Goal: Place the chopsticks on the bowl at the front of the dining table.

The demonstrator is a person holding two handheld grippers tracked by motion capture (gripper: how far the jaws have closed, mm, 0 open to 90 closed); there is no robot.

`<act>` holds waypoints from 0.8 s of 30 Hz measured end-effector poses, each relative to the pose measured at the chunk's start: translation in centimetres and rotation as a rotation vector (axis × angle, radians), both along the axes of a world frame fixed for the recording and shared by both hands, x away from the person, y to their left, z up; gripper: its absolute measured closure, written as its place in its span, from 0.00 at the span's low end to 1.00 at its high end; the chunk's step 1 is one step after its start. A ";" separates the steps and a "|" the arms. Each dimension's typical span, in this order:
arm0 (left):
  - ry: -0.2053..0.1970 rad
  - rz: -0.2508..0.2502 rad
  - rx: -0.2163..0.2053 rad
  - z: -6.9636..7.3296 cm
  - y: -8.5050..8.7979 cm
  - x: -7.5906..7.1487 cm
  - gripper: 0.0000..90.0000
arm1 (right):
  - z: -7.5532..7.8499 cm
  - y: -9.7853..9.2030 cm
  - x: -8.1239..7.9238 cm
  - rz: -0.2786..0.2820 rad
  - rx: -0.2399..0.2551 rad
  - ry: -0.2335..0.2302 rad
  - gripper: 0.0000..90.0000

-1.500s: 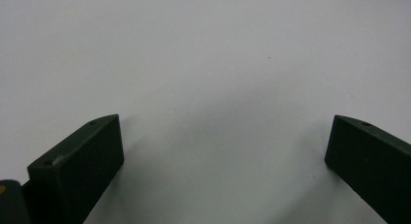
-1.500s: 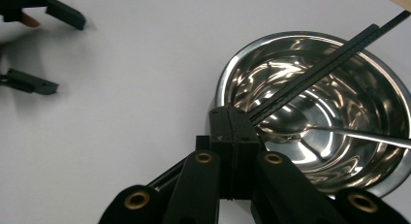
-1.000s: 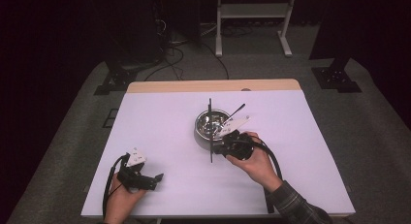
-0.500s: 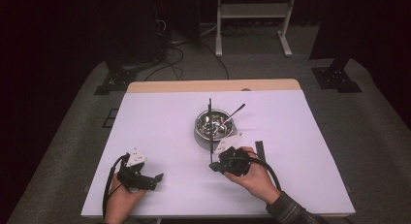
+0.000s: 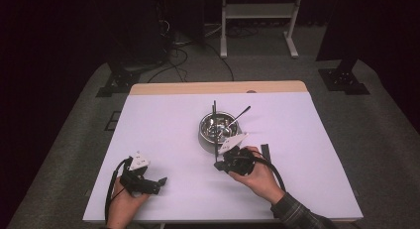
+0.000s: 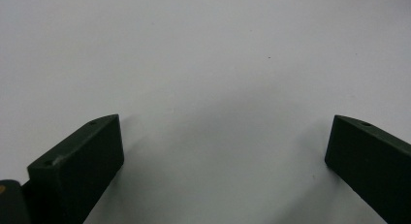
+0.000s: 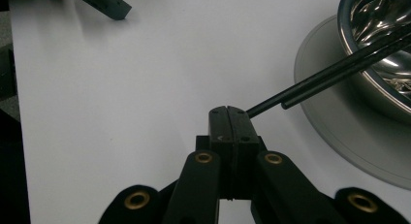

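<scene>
The right gripper (image 7: 228,112) clamps 2 black chopsticks (image 7: 334,71) reaching to the steel bowl (image 5: 218,127) at 12 o'clock; the left gripper (image 6: 223,151) gapes wide over the white table (image 5: 163,120).

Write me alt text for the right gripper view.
The right hand-held gripper is shut on a thin black rod that slants up to the right, over the rim of a shiny metal bowl on the white table.
</scene>
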State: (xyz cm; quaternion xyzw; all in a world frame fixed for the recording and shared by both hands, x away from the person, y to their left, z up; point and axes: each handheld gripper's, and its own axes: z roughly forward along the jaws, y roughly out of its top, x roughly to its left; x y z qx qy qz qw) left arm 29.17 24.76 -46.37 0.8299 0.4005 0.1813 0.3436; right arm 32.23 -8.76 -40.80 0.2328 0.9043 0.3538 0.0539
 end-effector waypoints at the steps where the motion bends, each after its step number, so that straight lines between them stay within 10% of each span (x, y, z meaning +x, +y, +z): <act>1: 0.000 0.000 0.000 0.0 0.0 0.0 0.00 | 0.0 0.0 0.1 0.004 -0.003 -0.004 1.00; 24: 0.000 0.001 -0.003 0.0 0.0 0.0 0.00 | -0.5 0.4 1.8 -0.032 -0.019 -0.008 1.00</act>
